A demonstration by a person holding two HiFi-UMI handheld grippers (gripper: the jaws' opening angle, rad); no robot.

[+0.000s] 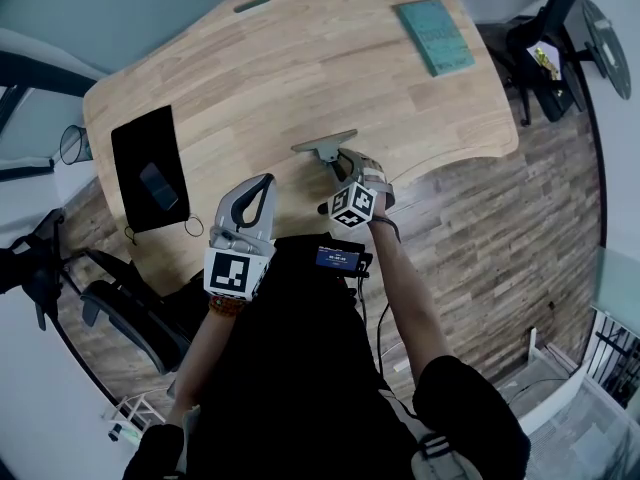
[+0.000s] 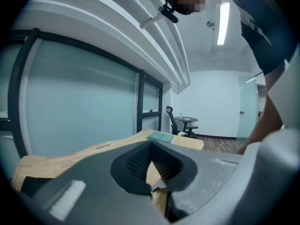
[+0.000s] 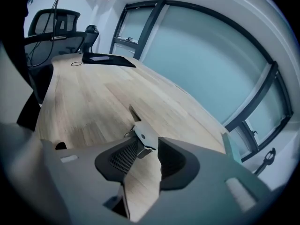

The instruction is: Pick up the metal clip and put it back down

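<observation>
The right gripper (image 3: 148, 146) stands half open astride the metal clip (image 3: 143, 133), which rests unclamped on the desk (image 3: 84, 102) near the person's edge, so the pick-up grasp seems in hand; next, close squarely on its handle, then lift.

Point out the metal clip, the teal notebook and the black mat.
metal clip (image 3: 144, 133), right gripper view, on its flat silver plate.
teal notebook (image 1: 435, 36), head view, middle of its cover.
black mat (image 1: 140, 148), head view, bare upper part.
</observation>
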